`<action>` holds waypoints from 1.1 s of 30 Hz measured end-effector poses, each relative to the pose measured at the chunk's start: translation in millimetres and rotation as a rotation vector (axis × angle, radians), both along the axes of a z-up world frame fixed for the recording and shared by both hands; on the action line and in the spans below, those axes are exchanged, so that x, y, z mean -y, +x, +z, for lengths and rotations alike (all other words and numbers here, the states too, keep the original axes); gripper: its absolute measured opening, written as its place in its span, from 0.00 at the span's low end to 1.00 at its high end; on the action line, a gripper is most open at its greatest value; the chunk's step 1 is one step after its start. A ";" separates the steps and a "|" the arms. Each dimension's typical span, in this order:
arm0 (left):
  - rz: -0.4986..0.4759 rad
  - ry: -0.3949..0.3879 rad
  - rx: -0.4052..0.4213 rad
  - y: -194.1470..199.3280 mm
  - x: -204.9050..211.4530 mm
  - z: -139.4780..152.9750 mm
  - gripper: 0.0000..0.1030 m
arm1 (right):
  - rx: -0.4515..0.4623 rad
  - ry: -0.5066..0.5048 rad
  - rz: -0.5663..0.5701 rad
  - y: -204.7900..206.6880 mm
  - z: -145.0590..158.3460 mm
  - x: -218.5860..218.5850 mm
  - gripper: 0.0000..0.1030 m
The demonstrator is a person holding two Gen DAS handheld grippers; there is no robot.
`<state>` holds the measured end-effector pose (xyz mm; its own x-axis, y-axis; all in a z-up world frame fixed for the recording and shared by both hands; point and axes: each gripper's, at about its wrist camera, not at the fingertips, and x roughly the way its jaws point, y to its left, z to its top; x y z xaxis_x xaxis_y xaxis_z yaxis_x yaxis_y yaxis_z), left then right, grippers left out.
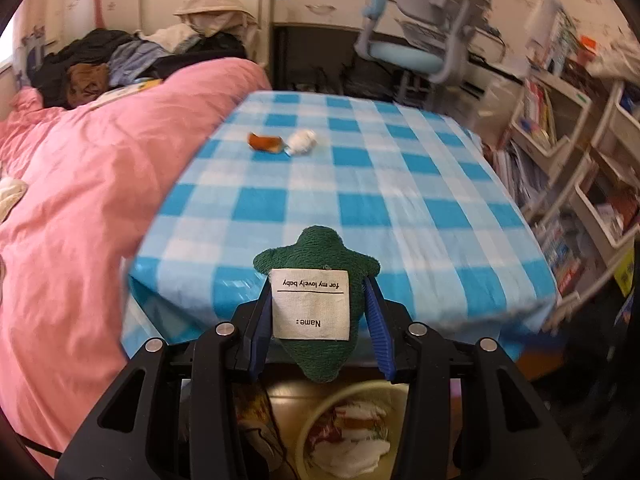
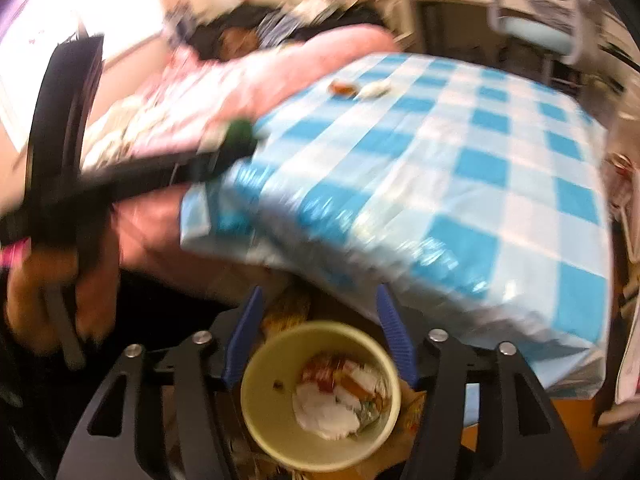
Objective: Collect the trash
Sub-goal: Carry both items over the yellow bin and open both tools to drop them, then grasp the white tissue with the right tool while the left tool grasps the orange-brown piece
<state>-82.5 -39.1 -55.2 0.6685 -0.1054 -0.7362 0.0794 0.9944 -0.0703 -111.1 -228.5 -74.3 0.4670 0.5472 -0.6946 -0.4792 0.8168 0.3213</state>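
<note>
Your left gripper [image 1: 320, 312] clamps a green plush toy [image 1: 318, 264] at the table's [image 1: 400, 184] near edge; your right gripper [image 2: 320, 332] stands open, empty, above the trash cup [image 2: 272, 412].

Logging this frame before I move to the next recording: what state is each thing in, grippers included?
Left gripper: shut on green plush toy.
Green plush toy with white name label: held above the table's near edge.
Right gripper: open, nothing between its fingers.
Cream round bin: below the table edge, holding wrappers and tissue.
Orange wrapper: lying on blue checked tablecloth.
White crumpled tissue: lying beside the wrapper.
</note>
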 end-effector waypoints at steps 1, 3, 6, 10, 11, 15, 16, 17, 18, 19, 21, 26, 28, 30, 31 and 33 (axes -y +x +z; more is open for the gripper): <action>-0.016 0.003 -0.012 -4.5 4.4 -3.5 0.40 | 0.007 0.015 -0.026 1.4 2.2 4.9 0.59; -0.045 0.007 -0.038 -13.3 12.1 -10.4 0.40 | 0.020 0.059 -0.095 5.9 6.8 18.7 0.60; -0.109 -0.015 -0.122 -27.9 24.4 -27.6 0.40 | 0.030 0.109 -0.176 8.1 8.4 32.4 0.62; -0.209 -0.049 -0.275 -47.9 41.4 -54.3 0.41 | 0.023 0.150 -0.220 8.7 12.5 48.2 0.62; -0.219 -0.043 -0.292 -52.2 44.5 -57.6 0.44 | 0.022 0.153 -0.224 8.5 12.4 49.1 0.63; -0.217 -0.026 -0.298 -62.1 44.4 -60.5 0.54 | 0.028 0.156 -0.224 10.0 15.8 51.6 0.63; -0.198 -0.027 -0.286 -61.9 40.9 -58.4 0.57 | 0.029 0.157 -0.224 10.2 16.0 52.0 0.64; -0.171 -0.026 -0.266 -61.4 36.7 -55.6 0.59 | 0.029 0.157 -0.224 10.1 16.0 52.6 0.64; -0.151 -0.025 -0.250 -60.3 33.7 -52.6 0.60 | 0.029 0.156 -0.225 10.5 15.4 52.5 0.64; -0.121 -0.027 -0.222 -59.6 29.2 -48.5 0.62 | 0.029 0.155 -0.225 10.4 15.3 51.9 0.64; -0.062 -0.031 -0.157 -59.1 19.4 -38.5 0.66 | 0.033 0.153 -0.223 10.4 15.6 51.8 0.64; 0.063 -0.076 -0.040 -54.0 -7.0 -16.3 0.74 | 0.035 0.131 -0.209 10.9 13.0 45.6 0.64; 0.098 -0.090 -0.021 -49.2 -14.5 -11.2 0.74 | 0.036 0.124 -0.204 11.5 12.5 43.1 0.64; 0.130 -0.111 -0.004 -39.5 -22.3 -5.1 0.75 | 0.037 0.111 -0.197 13.7 11.6 39.3 0.64; 0.140 -0.118 -0.001 -35.1 -25.0 -2.3 0.76 | 0.038 0.106 -0.193 13.7 12.3 36.5 0.64; 0.157 -0.127 0.009 -23.4 -31.4 3.8 0.76 | 0.046 0.088 -0.175 17.3 13.6 28.7 0.64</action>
